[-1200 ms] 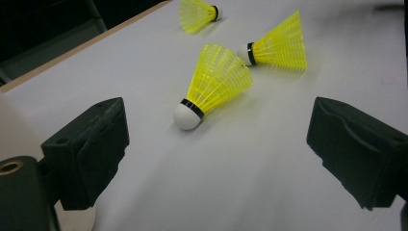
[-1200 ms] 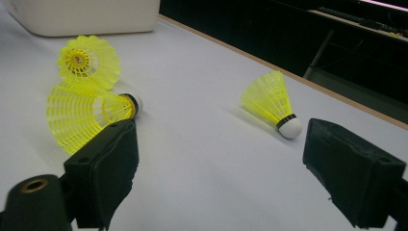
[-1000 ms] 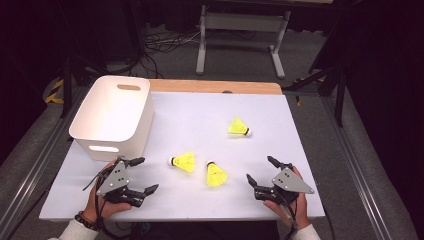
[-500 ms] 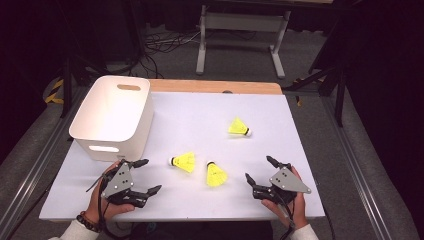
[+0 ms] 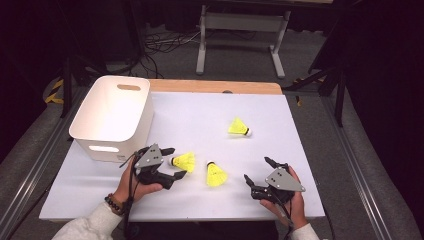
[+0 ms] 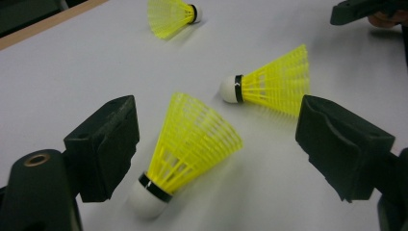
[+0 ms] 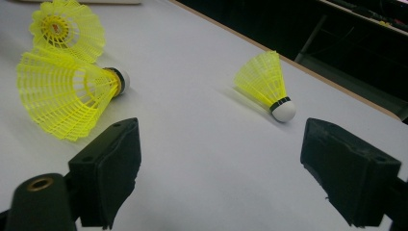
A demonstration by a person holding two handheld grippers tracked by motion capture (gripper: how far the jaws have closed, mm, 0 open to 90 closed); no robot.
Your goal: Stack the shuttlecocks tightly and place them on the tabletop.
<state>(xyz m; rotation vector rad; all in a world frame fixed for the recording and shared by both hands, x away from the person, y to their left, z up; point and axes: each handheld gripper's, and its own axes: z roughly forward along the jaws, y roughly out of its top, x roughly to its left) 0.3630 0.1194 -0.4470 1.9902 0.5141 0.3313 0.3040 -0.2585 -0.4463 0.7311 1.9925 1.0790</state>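
Your white bin point(image 5: 112, 117) waits at the table's left, likely to take the shuttlecocks; your left gripper point(image 5: 172, 162) lies level just in front of it, its jaws wide apart but just been closing, the nearest shuttlecock point(image 6: 190, 144) between them, untouched; your right gripper point(image 5: 259, 172) rests low, jaws apart and empty.
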